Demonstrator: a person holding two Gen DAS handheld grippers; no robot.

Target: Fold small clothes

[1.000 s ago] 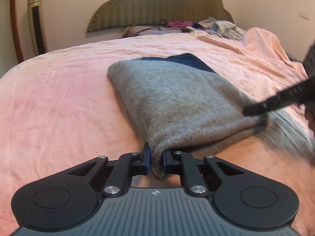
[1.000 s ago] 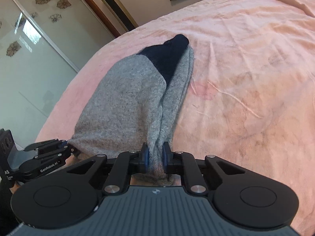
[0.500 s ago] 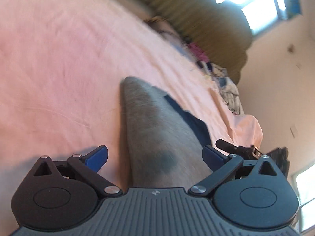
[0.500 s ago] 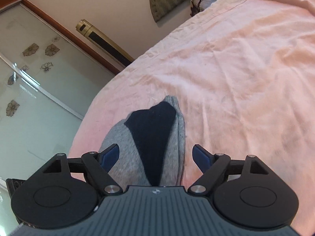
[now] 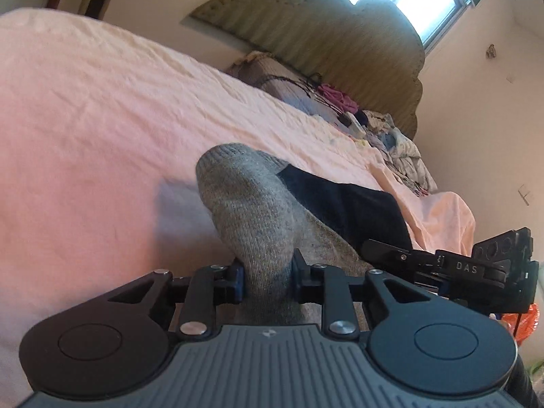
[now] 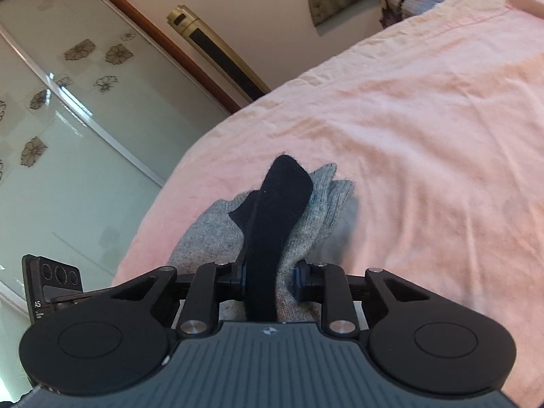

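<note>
A folded grey knit garment (image 5: 248, 210) with a dark navy part (image 5: 343, 204) lies on the pink bed sheet (image 5: 85, 119). My left gripper (image 5: 267, 280) is shut on a bunched grey edge of it. My right gripper (image 6: 270, 280) is shut on the other side, pinching the navy part (image 6: 278, 204) together with grey knit (image 6: 316, 210). The right gripper also shows at the right of the left wrist view (image 5: 442, 265); the left gripper's body shows at the left of the right wrist view (image 6: 51, 282).
A padded headboard (image 5: 323, 34) and a pile of clothes (image 5: 391, 139) are at the far end of the bed. A glass sliding door (image 6: 68, 119) and a gold standing unit (image 6: 217, 51) stand beyond the bed's side edge.
Both grippers opened half a second ago and let the garment's near hem go. Now both have shut again on the garment farther along, the right one over the navy part.
</note>
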